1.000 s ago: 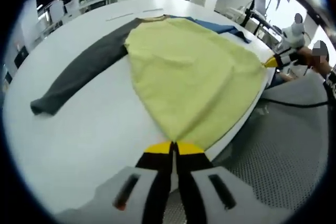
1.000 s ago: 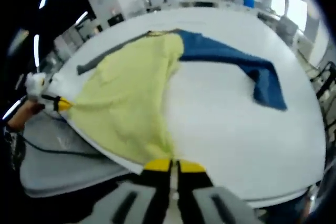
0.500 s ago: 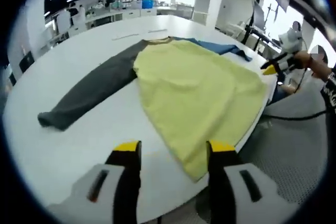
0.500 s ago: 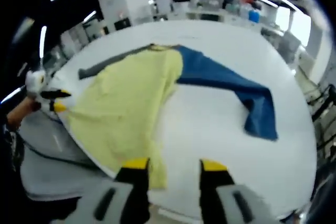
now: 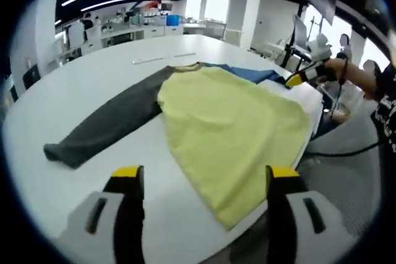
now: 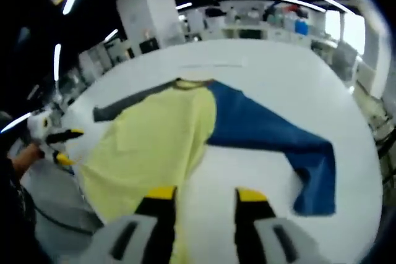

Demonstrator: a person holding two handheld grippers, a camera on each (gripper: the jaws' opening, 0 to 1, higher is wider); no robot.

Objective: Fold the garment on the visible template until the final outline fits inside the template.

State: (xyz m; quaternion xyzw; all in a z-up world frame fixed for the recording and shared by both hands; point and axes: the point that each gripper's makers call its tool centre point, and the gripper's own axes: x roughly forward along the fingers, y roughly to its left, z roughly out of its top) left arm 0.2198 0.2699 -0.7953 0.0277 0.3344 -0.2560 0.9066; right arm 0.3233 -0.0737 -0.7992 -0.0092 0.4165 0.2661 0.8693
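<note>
Since both claws stand spread and empty, the left gripper (image 5: 201, 180) above the near table (image 5: 80, 72) edge and the right gripper (image 6: 201, 195) just over the hem, the garment (image 5: 229, 122) lies flat and unheld, apparently laid out for a first fold. From left to right, the grey sleeve (image 5: 105, 122) reaches toward the table's left edge, the yellow body hangs its hem over the near edge, and the blue sleeve (image 6: 272, 137) trails right. Its collar points to the far edge; sleeve-to-sleeve is the long axis.

Soft cloth on a smooth top

The garment (image 5: 229, 122) looked matt, soft knit cloth; the white table (image 5: 86, 85) appeared smooth with a faint sheen.
</note>
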